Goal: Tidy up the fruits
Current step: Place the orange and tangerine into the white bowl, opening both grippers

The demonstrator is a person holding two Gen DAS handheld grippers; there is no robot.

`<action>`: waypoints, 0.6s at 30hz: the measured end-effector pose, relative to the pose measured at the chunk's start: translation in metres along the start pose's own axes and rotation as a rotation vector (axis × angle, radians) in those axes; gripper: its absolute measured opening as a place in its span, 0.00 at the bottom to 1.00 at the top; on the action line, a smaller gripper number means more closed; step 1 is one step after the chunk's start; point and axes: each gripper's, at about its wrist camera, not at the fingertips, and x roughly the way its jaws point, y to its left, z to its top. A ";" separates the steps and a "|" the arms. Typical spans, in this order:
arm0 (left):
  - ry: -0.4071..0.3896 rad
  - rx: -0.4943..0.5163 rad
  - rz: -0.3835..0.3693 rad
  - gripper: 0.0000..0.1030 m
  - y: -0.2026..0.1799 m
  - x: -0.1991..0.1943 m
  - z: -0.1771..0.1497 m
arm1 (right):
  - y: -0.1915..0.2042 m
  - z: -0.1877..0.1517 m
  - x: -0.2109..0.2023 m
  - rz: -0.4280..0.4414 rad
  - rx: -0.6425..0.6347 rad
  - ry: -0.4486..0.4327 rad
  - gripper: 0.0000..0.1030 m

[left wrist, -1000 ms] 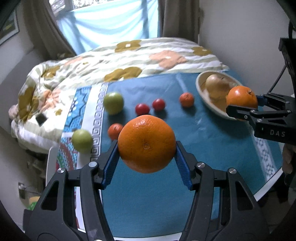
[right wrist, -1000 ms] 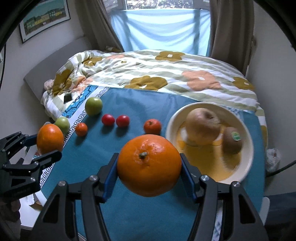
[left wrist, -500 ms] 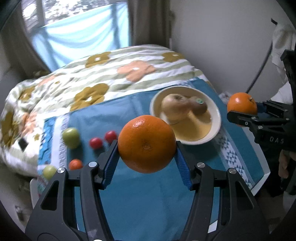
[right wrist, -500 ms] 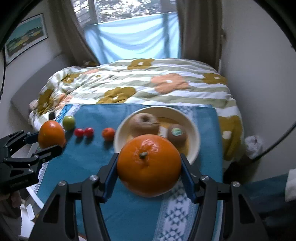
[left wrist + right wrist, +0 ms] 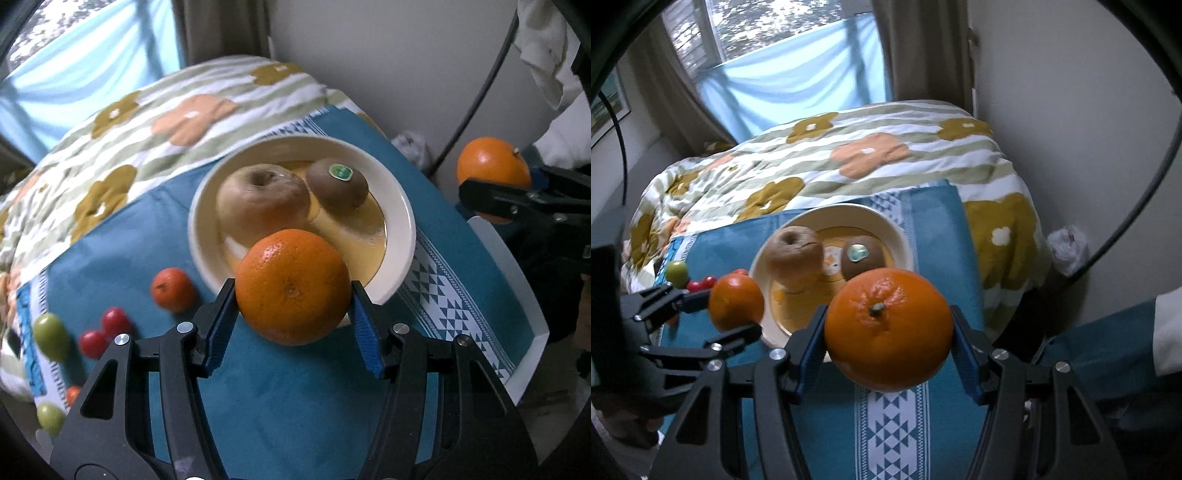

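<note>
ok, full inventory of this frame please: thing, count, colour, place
oranges: 2, orange, one in the left gripper, one in the right gripper
bowl: 1, cream, on the cloth
apple: 1, brownish, in the bowl
kiwi: 1, brown with green sticker, in the bowl beside the apple
mandarins: 2, orange, one left of the bowl, one partly hidden at the cloth's left edge
small red fruits: 2, red, left of the mandarin
green fruits: 2, green, cloth's left edge
cloth: 1, teal with white pattern, on the table
duvet: 1, striped, floral, behind the table
left gripper: black, blue pads, shut on an orange
right gripper: same, shut on an orange
</note>
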 end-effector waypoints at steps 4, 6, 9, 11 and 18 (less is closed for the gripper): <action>0.028 0.031 -0.021 0.61 -0.007 0.017 0.009 | -0.008 0.000 0.006 -0.008 0.028 0.010 0.56; 0.040 0.057 -0.027 0.61 -0.011 0.023 0.011 | -0.010 0.000 0.009 -0.010 0.036 0.011 0.56; 0.053 0.095 -0.033 0.61 -0.017 0.029 0.014 | -0.013 0.000 0.012 -0.011 0.051 0.015 0.56; 0.059 0.105 -0.043 0.61 -0.018 0.031 0.015 | -0.014 -0.001 0.014 -0.013 0.060 0.016 0.56; 0.016 0.114 -0.079 1.00 -0.016 0.022 0.014 | -0.016 -0.002 0.015 -0.005 0.082 0.017 0.56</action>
